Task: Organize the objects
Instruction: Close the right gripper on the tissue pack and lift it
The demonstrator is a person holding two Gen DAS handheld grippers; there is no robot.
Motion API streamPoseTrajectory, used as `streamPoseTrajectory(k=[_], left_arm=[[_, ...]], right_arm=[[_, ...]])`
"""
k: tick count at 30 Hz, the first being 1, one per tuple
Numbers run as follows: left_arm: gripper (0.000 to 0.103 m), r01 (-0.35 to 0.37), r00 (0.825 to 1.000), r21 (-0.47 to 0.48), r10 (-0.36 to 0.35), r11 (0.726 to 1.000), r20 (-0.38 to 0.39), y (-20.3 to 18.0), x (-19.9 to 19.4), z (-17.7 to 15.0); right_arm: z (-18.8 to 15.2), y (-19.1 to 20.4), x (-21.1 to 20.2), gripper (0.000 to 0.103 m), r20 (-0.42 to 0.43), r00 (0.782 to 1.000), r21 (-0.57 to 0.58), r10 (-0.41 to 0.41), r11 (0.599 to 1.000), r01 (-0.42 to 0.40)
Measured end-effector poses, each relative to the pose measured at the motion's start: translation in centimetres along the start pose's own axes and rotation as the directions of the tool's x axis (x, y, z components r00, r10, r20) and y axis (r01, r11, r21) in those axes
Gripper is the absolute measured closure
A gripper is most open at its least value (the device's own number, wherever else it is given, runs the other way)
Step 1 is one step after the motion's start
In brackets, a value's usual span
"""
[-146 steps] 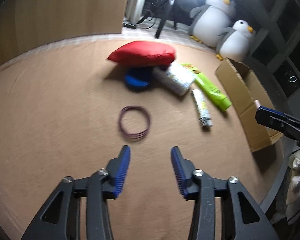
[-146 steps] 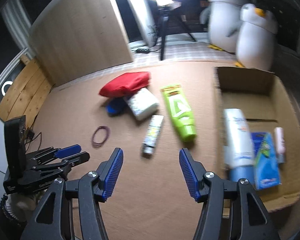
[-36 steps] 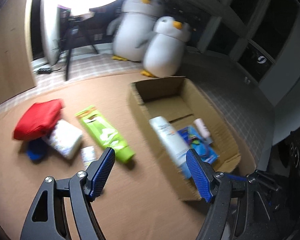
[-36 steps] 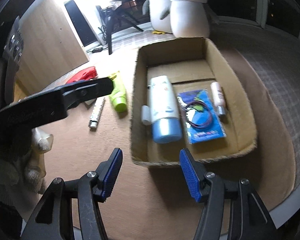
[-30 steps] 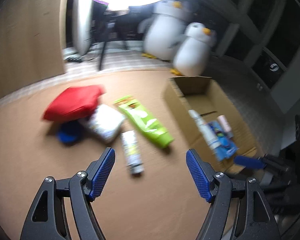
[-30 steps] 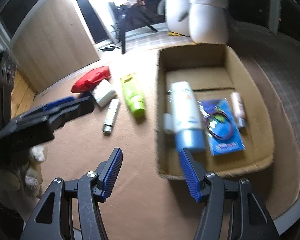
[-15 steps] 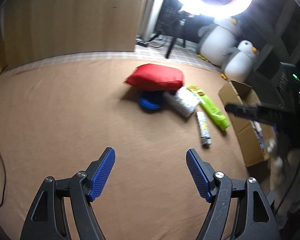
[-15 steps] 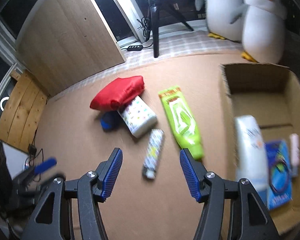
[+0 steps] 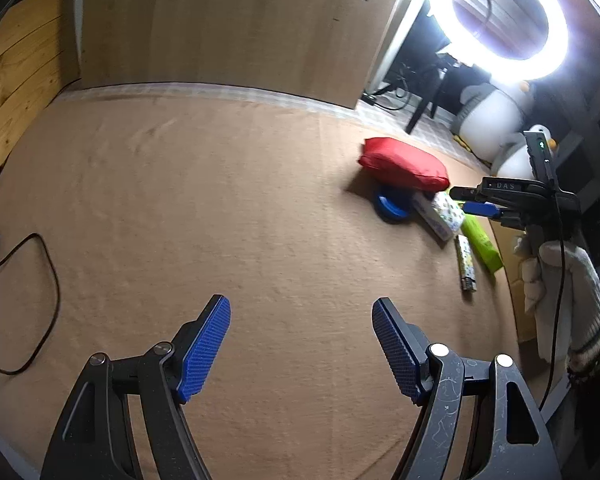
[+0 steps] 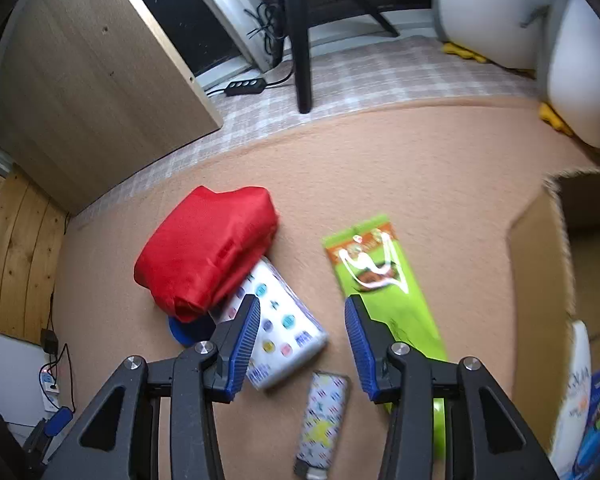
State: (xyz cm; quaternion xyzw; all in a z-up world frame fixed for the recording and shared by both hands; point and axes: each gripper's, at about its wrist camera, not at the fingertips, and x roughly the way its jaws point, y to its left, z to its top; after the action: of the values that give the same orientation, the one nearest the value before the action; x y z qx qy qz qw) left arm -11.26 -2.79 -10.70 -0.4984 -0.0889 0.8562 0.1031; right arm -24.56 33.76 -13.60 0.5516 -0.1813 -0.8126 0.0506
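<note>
your right hand-held gripper [image 10: 302,340] hangs over the loose pile, jaws narrowing with nothing between them. your left hand-held gripper [image 9: 300,346] stands wide and empty above bare brown carpet [image 9: 204,208].

done, judging by the layout: the cardboard box [image 10: 540,280] at the right edge already holds a white bottle [image 10: 576,376] and a blue packet [image 10: 598,420].

outstanding: the red pouch [image 10: 208,256] lying on a blue disc [image 10: 188,330], the dotted white pack [image 10: 280,328] tucked under the pouch, the green tube [image 10: 384,280] just beside the box, and the small patterned tube [image 10: 324,412] near the pack. four or five items left; the task seems under halfway.
</note>
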Motion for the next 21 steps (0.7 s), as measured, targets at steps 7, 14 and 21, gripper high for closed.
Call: streamPoseTrajectory(k=[7, 14, 21], left_arm=[[0.026, -0.011, 1.0, -0.02, 0.011, 1.0, -0.001, 0.9, -0.1, -0.2], [0.026, -0.01, 1.0, -0.024, 0.01, 1.0, -0.01, 0.9, 0.4, -0.2], [0.026, 0.002, 1.0, -0.022, -0.002, 1.0, -0.018, 0.5, 0.9, -0.1]], right_arm=[[1.5, 0.7, 2.0, 0.063, -0.027, 0.999, 0.002, 0.035, 0.999, -0.035], [2.9, 0.8, 3.1, 0.063, -0.035, 0.997, 0.031, 0.075, 0.997, -0.074], [1.7, 2.0, 3.8, 0.063, -0.093, 0.988, 0.013, 0.125, 0.992, -0.124]])
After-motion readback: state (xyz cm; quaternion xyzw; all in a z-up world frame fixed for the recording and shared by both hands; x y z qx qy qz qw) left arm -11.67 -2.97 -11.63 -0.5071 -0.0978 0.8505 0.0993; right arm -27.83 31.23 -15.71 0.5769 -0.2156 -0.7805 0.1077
